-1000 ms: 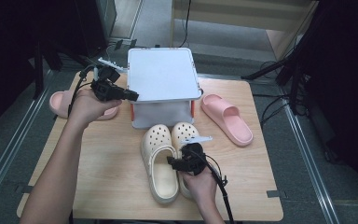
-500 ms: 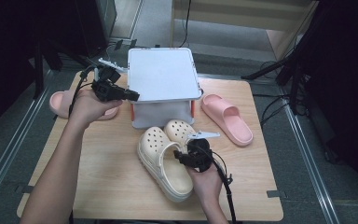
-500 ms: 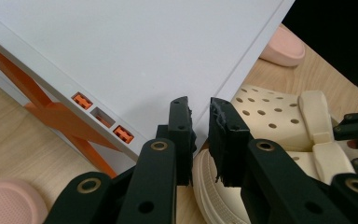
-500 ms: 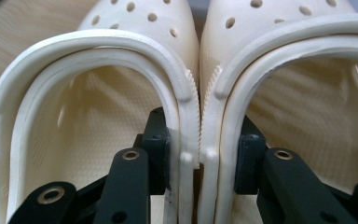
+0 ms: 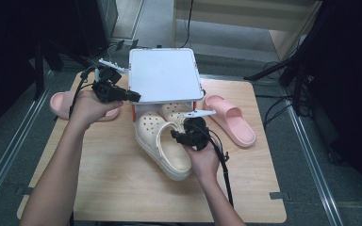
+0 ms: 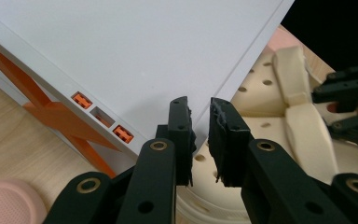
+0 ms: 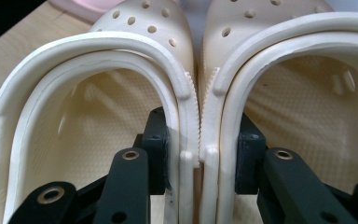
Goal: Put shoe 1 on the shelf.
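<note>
My right gripper [image 5: 181, 136] clamps the inner walls of both cream clogs [image 7: 193, 93] together at frame centre, toes under the white box lid [image 5: 165, 75]. My left gripper [image 5: 134, 97], nearly closed, grasps nothing beside the lid. One clog could slip free if the pinch loosens.

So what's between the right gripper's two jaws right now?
In the right gripper view, the touching inner walls of both cream clogs sit pinched between the jaws of the right gripper, one jaw inside each shoe.
</note>
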{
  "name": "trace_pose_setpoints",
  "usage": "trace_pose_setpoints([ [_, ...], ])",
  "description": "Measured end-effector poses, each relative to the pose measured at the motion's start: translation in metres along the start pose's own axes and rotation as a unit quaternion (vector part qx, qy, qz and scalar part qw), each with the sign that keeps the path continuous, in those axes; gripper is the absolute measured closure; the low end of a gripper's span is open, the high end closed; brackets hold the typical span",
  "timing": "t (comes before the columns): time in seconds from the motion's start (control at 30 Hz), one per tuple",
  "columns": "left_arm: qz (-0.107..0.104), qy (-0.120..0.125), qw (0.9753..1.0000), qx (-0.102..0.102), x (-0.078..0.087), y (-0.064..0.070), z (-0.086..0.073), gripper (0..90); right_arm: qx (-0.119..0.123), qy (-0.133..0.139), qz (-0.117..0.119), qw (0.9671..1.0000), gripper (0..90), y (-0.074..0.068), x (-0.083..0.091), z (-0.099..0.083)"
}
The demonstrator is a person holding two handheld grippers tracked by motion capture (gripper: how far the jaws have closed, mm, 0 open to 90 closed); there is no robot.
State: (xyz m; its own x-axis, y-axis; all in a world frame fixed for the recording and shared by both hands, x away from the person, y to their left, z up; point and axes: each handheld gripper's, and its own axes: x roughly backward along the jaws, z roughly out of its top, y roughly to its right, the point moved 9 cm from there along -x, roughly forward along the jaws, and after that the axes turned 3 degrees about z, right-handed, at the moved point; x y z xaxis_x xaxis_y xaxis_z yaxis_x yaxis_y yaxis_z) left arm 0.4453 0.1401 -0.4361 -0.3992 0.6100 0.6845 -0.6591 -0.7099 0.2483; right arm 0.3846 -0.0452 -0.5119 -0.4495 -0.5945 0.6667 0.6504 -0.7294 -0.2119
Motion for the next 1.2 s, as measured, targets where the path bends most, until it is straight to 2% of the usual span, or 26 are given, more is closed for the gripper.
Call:
trace_pose_setpoints([
  [0.2,0.0,0.0,1.0,-0.002,0.0,0.0,0.0,78.6,0.005,0.0,-0.021,0.9998,65.5,0.014,-0.021,0.017],
  [0.37,-0.001,0.001,1.0,-0.003,0.0,0.0,0.0,78.6,0.003,0.006,-0.046,0.9989,65.5,0.02,-0.036,0.021],
  [0.53,0.001,0.002,1.0,-0.005,0.0,0.0,0.0,79.1,-0.007,0.008,-0.058,0.9983,65.4,0.025,-0.048,0.022],
  [0.67,0.001,0.002,1.0,-0.005,0.0,0.0,0.0,79.3,-0.029,0.016,-0.061,0.9976,65.4,0.029,-0.056,0.022],
  [0.8,0.0,0.002,1.0,-0.005,0.0,0.0,0.0,79.5,-0.03,0.028,-0.077,0.9962,65.3,0.028,-0.061,0.025],
  [1.0,-0.002,0.004,1.0,-0.004,0.0,0.0,-0.001,79.7,-0.053,0.042,-0.075,0.9949,64.8,0.031,-0.069,0.027],
  [1.1,-0.002,0.004,1.0,-0.003,0.0,0.0,-0.001,79.8,-0.053,0.039,-0.068,0.9955,63.5,0.031,-0.068,0.025],
  [1.2,-0.002,0.005,1.0,-0.003,0.0,0.0,-0.001,79.9,-0.04,0.034,-0.064,0.9966,59.8,0.027,-0.066,0.022],
])
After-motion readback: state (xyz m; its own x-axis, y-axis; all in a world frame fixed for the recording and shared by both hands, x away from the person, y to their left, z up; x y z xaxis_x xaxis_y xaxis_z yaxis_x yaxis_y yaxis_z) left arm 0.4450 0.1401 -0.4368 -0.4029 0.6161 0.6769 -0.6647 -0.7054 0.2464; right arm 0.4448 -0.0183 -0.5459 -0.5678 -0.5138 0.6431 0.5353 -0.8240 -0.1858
